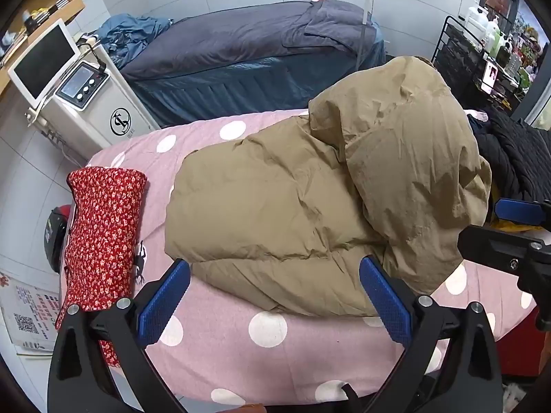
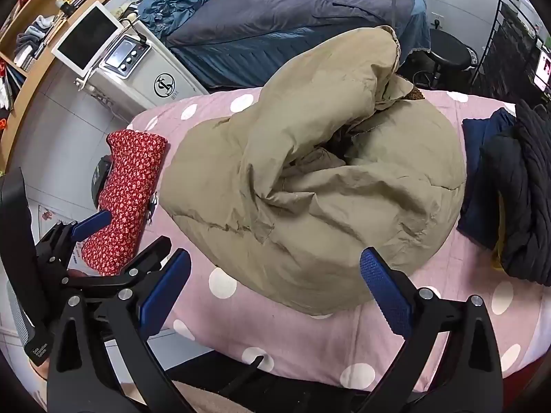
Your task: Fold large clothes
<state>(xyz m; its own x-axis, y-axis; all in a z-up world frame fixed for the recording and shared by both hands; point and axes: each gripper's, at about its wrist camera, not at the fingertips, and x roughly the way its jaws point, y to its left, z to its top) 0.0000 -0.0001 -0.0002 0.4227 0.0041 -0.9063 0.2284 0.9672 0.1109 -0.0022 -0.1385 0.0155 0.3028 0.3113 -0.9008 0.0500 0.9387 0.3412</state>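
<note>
A large tan puffer jacket (image 1: 310,199) lies bunched on the pink polka-dot table cover (image 1: 241,337), its right part folded up and over the body. It also shows in the right wrist view (image 2: 327,186), with a dark opening near its middle. My left gripper (image 1: 275,296) is open and empty, just in front of the jacket's near edge. My right gripper (image 2: 275,289) is open and empty, hovering at the jacket's near hem. The left gripper shows at the left of the right wrist view (image 2: 93,223); part of the right gripper shows at the right edge of the left wrist view (image 1: 516,220).
A folded red floral garment (image 1: 103,234) lies at the table's left end. Dark clothes (image 2: 516,186) are piled at the right end. Behind stand a white machine with a screen (image 1: 79,103) and a bed with grey bedding (image 1: 248,44). A black rack (image 1: 482,55) is at far right.
</note>
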